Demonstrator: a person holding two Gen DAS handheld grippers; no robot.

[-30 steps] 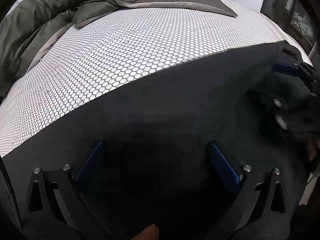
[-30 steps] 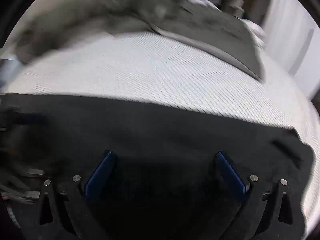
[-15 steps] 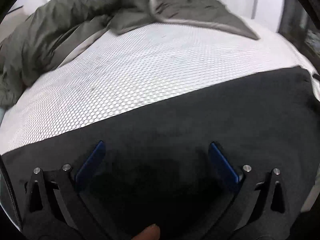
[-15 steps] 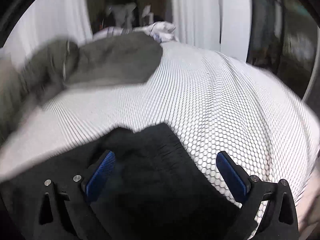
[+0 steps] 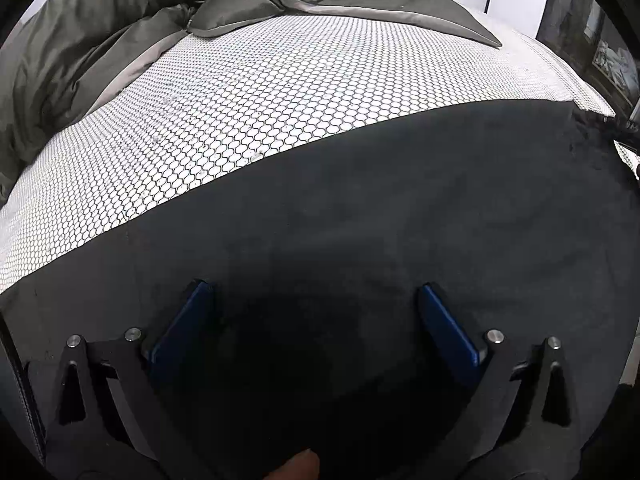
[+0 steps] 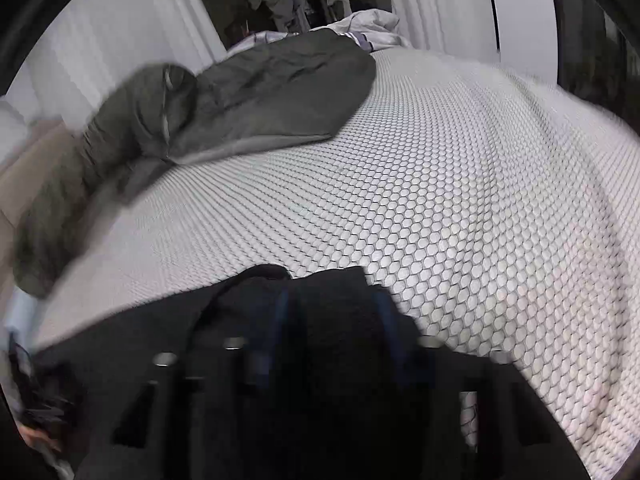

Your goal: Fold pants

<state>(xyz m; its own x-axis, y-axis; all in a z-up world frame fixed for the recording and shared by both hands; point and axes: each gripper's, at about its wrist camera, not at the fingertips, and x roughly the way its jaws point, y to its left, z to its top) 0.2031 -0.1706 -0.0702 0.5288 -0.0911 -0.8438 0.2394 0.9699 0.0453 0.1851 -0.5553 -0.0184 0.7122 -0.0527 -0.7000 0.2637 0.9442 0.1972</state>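
1. A bed (image 5: 280,92) covered in a white honeycomb-patterned sheet fills both views.
2. An olive-grey duvet (image 5: 100,40) lies bunched at the far end of the bed.
3. The black pants (image 5: 360,220) lie flat and smooth along the bed's near edge, one corner rumpled in the right wrist view.
4. The left gripper (image 5: 312,308) hovers over the pants, jaws spread wide.
5. The right gripper (image 6: 332,320) is motion-blurred at that rumpled corner; I cannot tell how its jaws stand.

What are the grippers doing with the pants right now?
Left gripper open, over black pants. Right gripper blurred, closing at pants' end, grip unclear. Grey duvet bunched farther back on the bed.
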